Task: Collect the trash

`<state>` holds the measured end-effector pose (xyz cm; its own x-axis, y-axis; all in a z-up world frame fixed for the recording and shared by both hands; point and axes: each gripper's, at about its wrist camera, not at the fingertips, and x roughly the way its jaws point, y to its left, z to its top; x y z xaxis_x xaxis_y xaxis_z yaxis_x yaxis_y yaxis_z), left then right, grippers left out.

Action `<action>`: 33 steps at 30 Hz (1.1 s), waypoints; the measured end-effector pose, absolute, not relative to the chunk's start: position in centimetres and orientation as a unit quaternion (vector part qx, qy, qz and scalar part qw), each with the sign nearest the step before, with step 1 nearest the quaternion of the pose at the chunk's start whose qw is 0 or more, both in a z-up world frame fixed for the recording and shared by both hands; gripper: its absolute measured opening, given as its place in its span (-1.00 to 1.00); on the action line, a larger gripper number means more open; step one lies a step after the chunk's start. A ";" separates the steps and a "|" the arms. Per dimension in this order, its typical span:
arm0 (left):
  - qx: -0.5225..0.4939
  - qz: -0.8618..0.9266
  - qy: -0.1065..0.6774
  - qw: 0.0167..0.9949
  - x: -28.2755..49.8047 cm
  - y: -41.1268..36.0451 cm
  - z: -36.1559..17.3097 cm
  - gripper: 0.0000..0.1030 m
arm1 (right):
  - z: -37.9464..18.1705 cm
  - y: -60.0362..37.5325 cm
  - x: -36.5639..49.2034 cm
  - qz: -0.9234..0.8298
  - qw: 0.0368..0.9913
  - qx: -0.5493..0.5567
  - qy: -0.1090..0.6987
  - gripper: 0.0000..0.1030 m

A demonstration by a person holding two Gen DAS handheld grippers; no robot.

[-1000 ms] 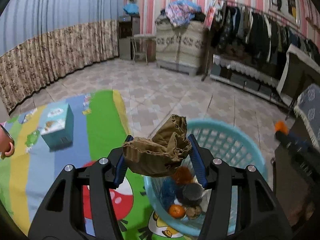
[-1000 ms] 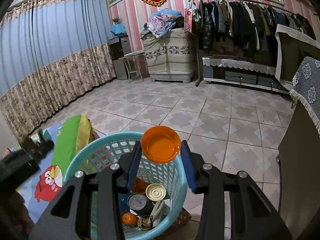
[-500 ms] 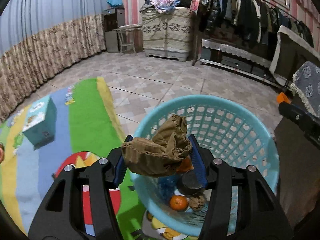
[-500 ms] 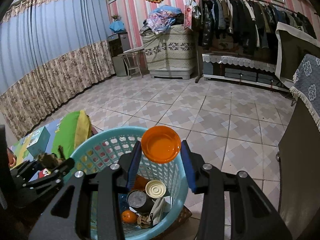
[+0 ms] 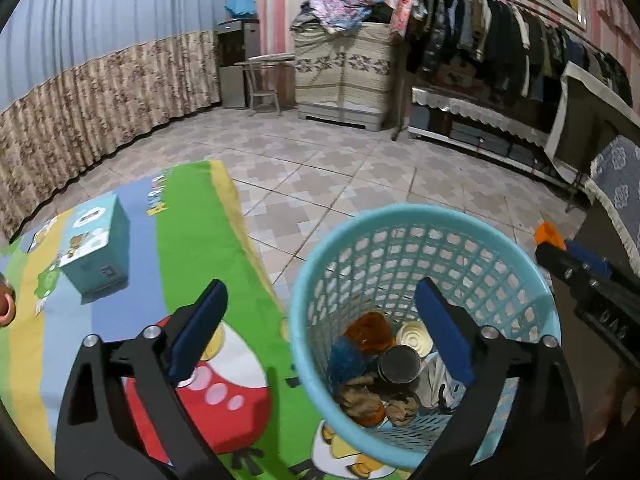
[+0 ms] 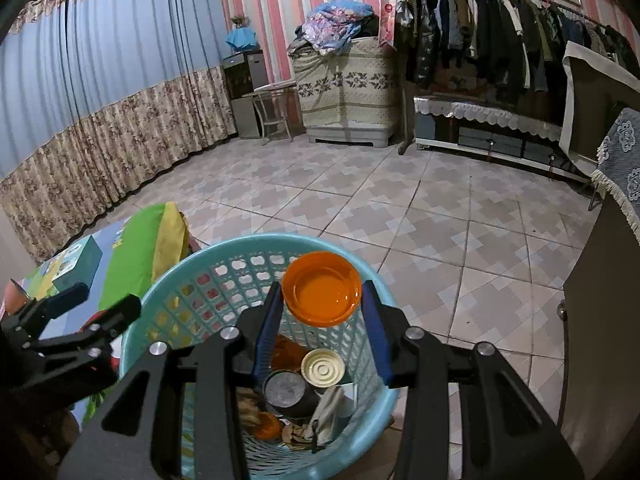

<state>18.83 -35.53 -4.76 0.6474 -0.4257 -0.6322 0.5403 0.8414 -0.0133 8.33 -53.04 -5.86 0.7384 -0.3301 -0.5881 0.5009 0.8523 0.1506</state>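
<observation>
The round turquoise plastic lattice basket (image 5: 424, 216) stands upright on the pale tiled floor (image 5: 344, 176), its mouth facing straight up, its left side at the edge of the striped cartoon play mat (image 5: 176, 240). Ahead of it the tiles run open to the patterned curtain (image 5: 100, 92) on the left and the clothes rack (image 5: 500, 40) on the right; a dark piece of furniture (image 6: 600, 320) stands close on the basket's right.

The left claw (image 5: 320, 320) has just been opening and now stands released, nothing between its blue pads: one pad hangs over the mat, the other over the basket's mouth. The crumpled brown paper wad (image 5: 360, 400) lies at the bottom of the basket, among tin cans (image 5: 400, 364) and orange scraps (too jumbled to sort further).

The right claw (image 6: 320, 320) is clenched on a round orange plastic lid (image 6: 322, 288), gripped at its rim on both sides, its hollow face tilted up toward the camera. It hangs above the basket, over the far part of the mouth. A teal cardboard box (image 5: 96, 252) sits on the mat, well apart from the basket
</observation>
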 end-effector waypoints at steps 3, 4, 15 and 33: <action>0.093 -0.253 0.309 0.912 18.6 -34.6 -4.1 0.89 | -6.4 -52.5 9.3 -0.220 0.920 0.147 0.288 -0.22; 0.096 -0.247 0.303 0.916 18.5 -34.4 -3.9 0.89 | -6.6 -52.3 9.7 -0.218 0.920 0.146 0.291 -0.22; 0.095 -0.207 0.291 0.929 18.8 -31.9 -2.4 0.89 | -7.5 -51.8 10.8 -0.226 0.920 0.145 0.286 0.52; 0.080 -0.102 0.217 0.967 9.5 -18.2 2.3 0.89 | -3.3 -44.2 6.3 -0.196 0.946 0.114 0.232 0.91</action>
